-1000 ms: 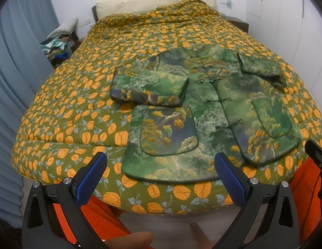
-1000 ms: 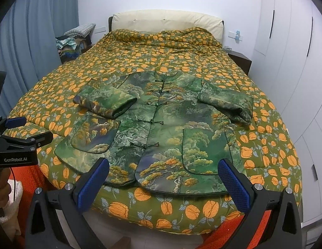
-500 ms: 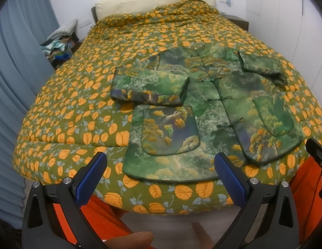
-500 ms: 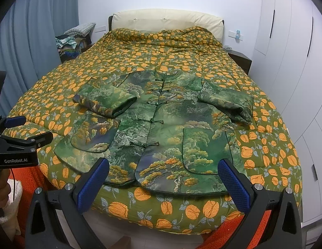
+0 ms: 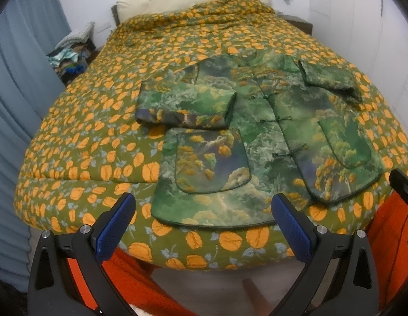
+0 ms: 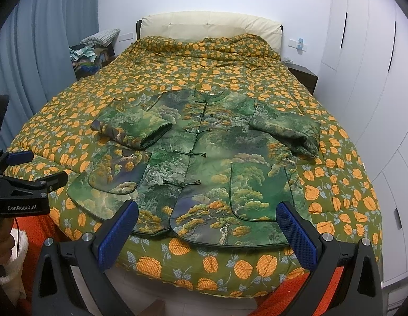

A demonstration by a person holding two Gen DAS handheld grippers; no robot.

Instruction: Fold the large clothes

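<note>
At the far left a blue curtain (image 6: 40,52) hangs beside a heap of clothes (image 6: 85,58) piled next to the bed (image 6: 72,121). The left gripper (image 5: 204,218) hovers off the foot of the bed, fingers (image 5: 117,226) spread wide and holding nothing; in the right wrist view it shows at the left edge (image 6: 27,171), with a hand (image 6: 1,239) below it. The bed carries an olive quilt (image 5: 93,137) printed with orange leaves, and a cream headboard (image 6: 209,25) stands at the far end.

The jacket (image 6: 204,158), green with a tree and cloud print, lies flat and face up on the quilt near the foot of the bed, its knot buttons fastened down the front and its hem at the bed's edge. Its left sleeve (image 6: 130,129) is folded inward across the chest above a pocket (image 6: 117,171). Its right sleeve (image 6: 288,129) is bent down along the side, its cuff resting on the quilt.

The right gripper (image 6: 206,226) also hovers off the foot of the bed, fingers (image 6: 296,234) wide apart and empty, framing the hem. To the right stand a dark nightstand (image 6: 301,76) and white wardrobe doors (image 6: 367,65).
</note>
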